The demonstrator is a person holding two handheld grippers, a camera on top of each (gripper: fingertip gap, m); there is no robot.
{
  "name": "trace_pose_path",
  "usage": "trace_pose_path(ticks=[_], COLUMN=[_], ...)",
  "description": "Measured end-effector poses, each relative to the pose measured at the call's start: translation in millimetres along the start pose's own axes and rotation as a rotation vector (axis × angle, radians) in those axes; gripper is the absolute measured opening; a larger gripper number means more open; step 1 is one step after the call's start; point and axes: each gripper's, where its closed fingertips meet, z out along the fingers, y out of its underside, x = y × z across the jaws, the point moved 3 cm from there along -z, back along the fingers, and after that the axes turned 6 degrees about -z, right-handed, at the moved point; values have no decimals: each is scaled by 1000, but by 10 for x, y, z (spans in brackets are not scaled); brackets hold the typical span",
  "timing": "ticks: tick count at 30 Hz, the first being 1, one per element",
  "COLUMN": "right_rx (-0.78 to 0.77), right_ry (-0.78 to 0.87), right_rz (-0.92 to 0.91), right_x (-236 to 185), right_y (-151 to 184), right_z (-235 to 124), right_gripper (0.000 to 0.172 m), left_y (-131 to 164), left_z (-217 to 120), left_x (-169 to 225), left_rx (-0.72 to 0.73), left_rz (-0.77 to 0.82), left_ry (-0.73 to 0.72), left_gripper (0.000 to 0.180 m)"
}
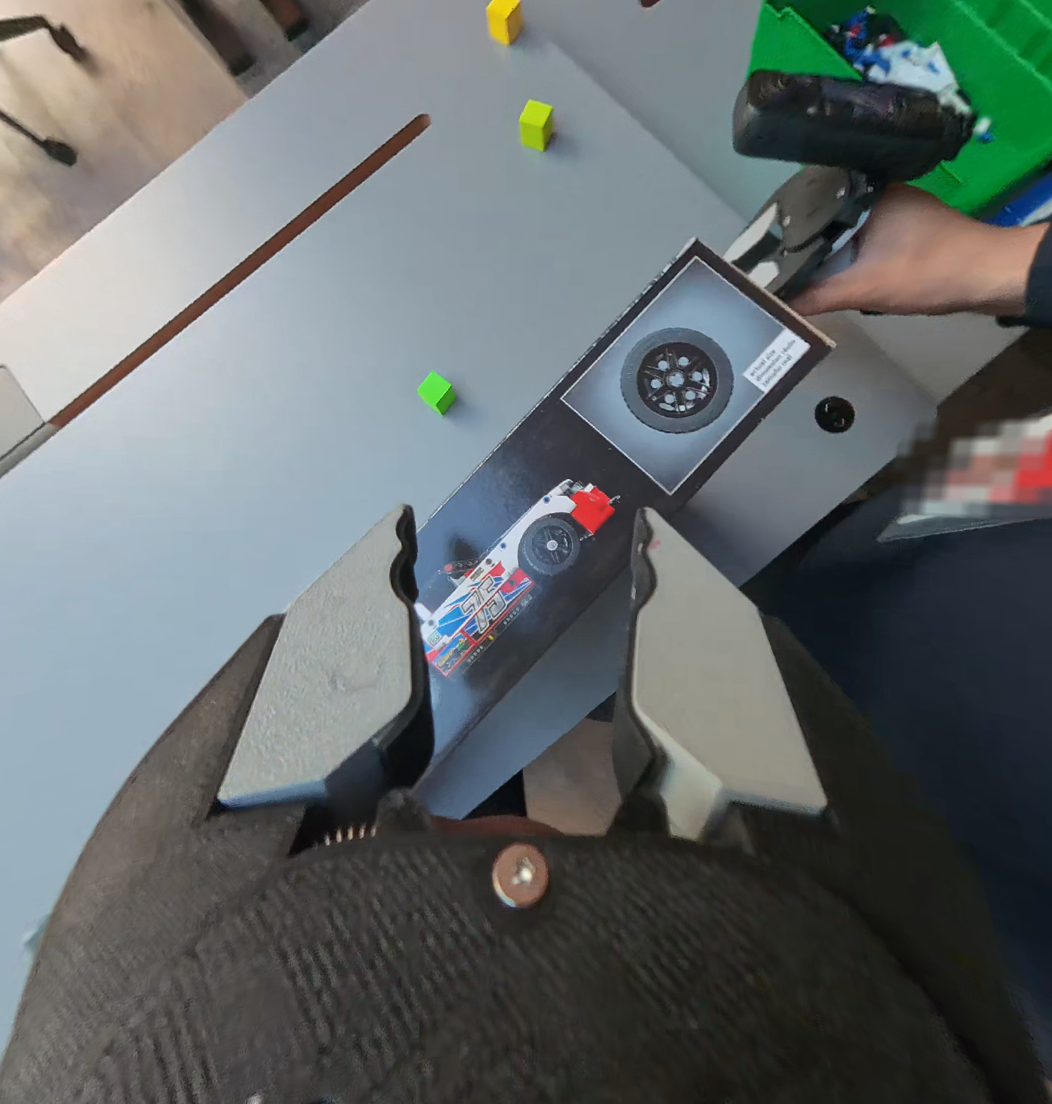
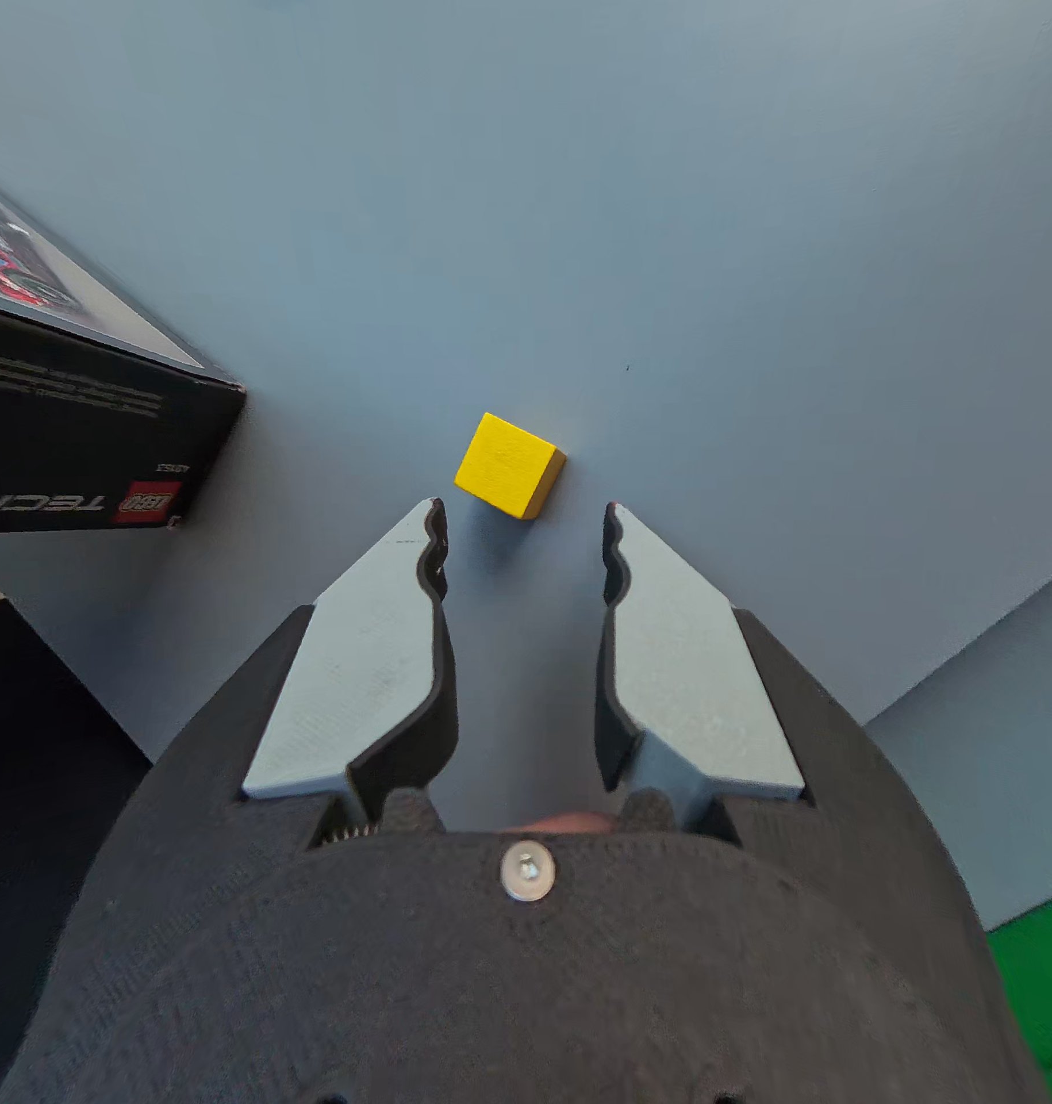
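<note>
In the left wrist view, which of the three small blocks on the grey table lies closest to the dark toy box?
The bright green block, just left of the box. The lime block and yellow block sit farther up the table.

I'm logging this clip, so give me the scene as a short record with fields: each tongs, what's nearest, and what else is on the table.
Left tongs: open, astride a black cardboard toy-car box; contact unclear
Right tongs: open, just short of a yellow wooden cube
Surface: grey table
Also there: bright green cube, lime cube, green plastic bin
</note>
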Motion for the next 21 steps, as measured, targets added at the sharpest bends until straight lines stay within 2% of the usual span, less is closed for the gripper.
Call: trace_pose_path(ticks=[2,5,9,14,18,21], right_rx=[-14,2,-7,161,193,344], right_ry=[-11,9,11,-9,-44,-49], right_rz=[-36,-114,-152,-90,46,114], right_x=[8,1,-55,-166,-149,-189], right_y=[-11,-112,-251,-593,-634,-884], right_z=[88,178,174,-255,-425,-848], right_gripper=[51,37,36,36,36,36], left_y=[-1,49,110,165,312,366], left_z=[-13,-35,-75,-213,-256,-321], left_x=[25,40,-59,-197,-337,-426], left_rx=[-1,-19,-34,26,58,115], left_rz=[-49,-48,-39,-44,-51,-55], left_ry=[-32,-77,-128,-117,-88,-46], left_gripper=[68,65,66,64,60,56])
